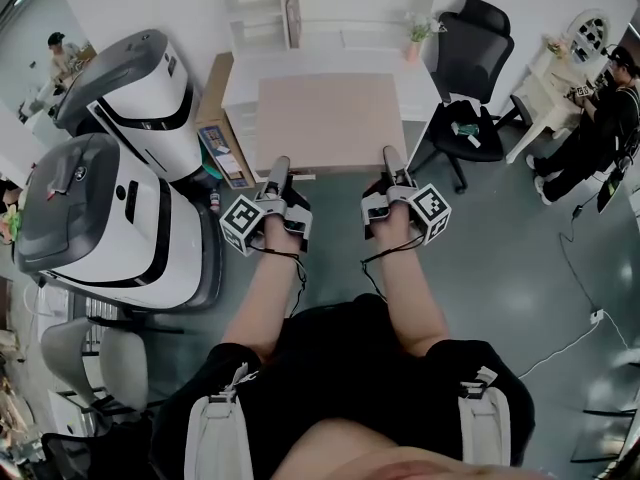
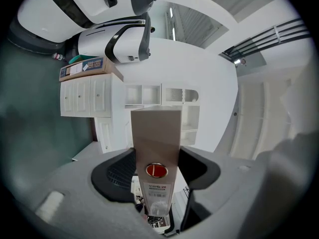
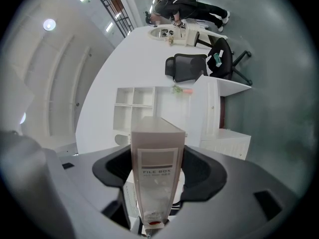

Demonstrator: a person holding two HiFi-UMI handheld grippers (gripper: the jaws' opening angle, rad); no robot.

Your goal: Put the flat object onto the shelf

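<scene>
Over the white table (image 1: 238, 96), the file box (image 1: 330, 123) lies flat with its broad face up. Can't tell if it rests on the tabletop or hangs just above it.

Near edge of the box overhangs the table's front edge. Left gripper (image 1: 279, 168) is on that edge toward the table's left and right gripper (image 1: 393, 160) toward its right, well apart.

Left gripper view: jaws spread wide and clamped on the box's thin edge (image 2: 155, 133), pads on both broad faces. Right gripper view: same, jaws pinching the labelled spine (image 3: 157, 153).

Box side edges sit inside the table's side edges, with a bare white strip showing on each side.

Shelf unit (image 1: 290, 8) stands at the table's back edge, its open compartments facing the box. A bare strip of tabletop separates the box's far edge from the shelf foot. A small potted plant (image 1: 415, 38) sits at the table's back right corner.

Left of the table it's tight: an open carton (image 1: 222, 150) is against the side, then two big white machines (image 1: 120, 168).

Right of the table, a black office chair (image 1: 465, 73) stands close to the edge. Beyond that is a small white desk (image 1: 540, 103) with a person (image 1: 600, 118) at it.

In front of the table there is open grey floor (image 1: 520, 258).
</scene>
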